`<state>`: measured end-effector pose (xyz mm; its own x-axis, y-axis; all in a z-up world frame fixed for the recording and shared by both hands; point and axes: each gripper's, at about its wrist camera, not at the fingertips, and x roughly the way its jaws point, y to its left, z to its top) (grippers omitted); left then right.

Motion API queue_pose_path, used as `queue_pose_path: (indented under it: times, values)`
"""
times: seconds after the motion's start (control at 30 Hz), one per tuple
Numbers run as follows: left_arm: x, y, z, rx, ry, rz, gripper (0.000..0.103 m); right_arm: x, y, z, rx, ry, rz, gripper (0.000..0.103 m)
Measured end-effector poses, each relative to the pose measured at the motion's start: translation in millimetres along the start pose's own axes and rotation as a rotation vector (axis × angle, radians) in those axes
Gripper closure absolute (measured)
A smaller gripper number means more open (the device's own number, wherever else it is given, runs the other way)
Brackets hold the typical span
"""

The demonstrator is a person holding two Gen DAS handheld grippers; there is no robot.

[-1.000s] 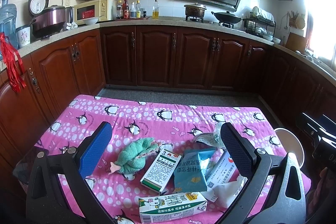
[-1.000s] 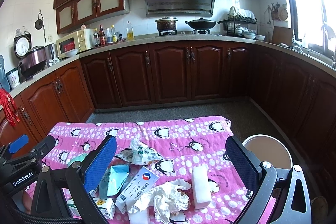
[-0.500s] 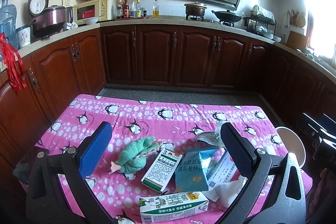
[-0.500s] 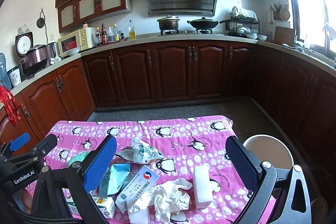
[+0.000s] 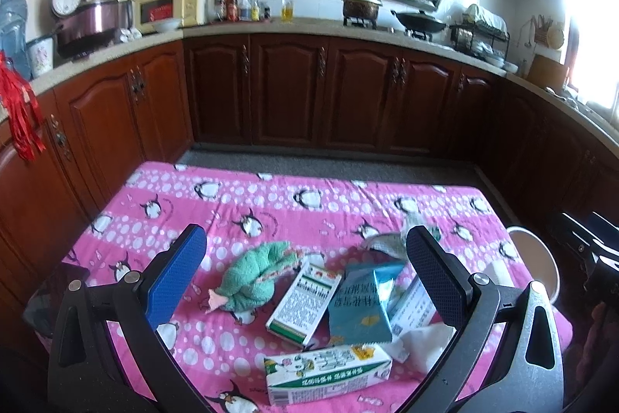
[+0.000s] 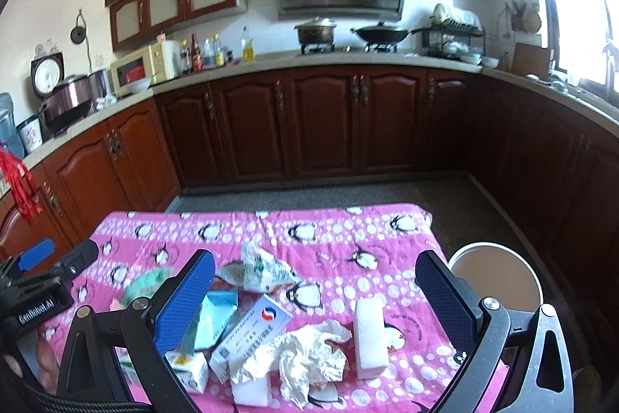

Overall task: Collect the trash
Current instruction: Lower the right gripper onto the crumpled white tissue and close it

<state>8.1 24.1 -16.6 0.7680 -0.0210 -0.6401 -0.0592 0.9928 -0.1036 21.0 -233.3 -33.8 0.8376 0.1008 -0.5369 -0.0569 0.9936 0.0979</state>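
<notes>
On the pink penguin cloth (image 5: 271, 204) all the trash waits: milk carton (image 5: 327, 372), teal box (image 5: 361, 304), crumpled tissue (image 6: 309, 355) etc. Left gripper (image 5: 305, 277) & right gripper (image 6: 315, 293) both hang wide apart, holding nothing. White bin (image 6: 499, 277) by the table's right edge looks empty, so the job's likely not begun.

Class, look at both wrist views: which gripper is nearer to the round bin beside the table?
Right. The right gripper hovers open over the table's bin-side end, the bin just past its outer finger. The left gripper hovers open further along, trash between it and the bin.

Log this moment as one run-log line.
stage: pre-grasp | left gripper: jaws open, empty | right gripper: jaws open, empty | trash: milk carton, crumpled tissue on table | bin: beside table
</notes>
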Motion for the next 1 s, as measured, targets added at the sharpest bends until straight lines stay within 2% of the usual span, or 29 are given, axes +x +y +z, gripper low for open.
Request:
queue_pose_path:
  times: [0.07,0.27,0.37,0.53,0.63,0.83,1.0]
  values:
    - [1.4,5.4,-0.3,0.018,0.059,-0.01,0.0,4.3,-7.1,-2.2,-0.001,0.038,-0.002,0.0]
    - [14.2,21.5,-19.1,0.052,0.21,-0.139,0.0,30.4,-31.6,-18.7,0.024,0.231,0.071,0.0]
    - [21.1,28.4,-34.4,0.068,0.285,-0.184,0.0,41.0,-40.5,-32.6,0.035,0.288,0.084,0.0]
    - [34.3,28.6,-51.3,0.135,0.305,-0.173,0.0,60.5,-49.5,-53.9,-0.008,0.432,0.09,0.0]
    - [44.8,24.5,-51.9,0.146,0.324,-0.196,0.0,64.4,-53.2,-61.5,-0.001,0.434,0.109,0.0]
    - [69.6,2.2,-38.8,0.181,0.335,-0.215,0.0,78.6,-37.0,-64.2,-0.014,0.467,0.205,0.015]
    - [85.6,-16.2,-8.7,0.161,0.323,-0.251,0.0,97.6,-19.5,-68.4,-0.043,0.497,0.239,0.035]
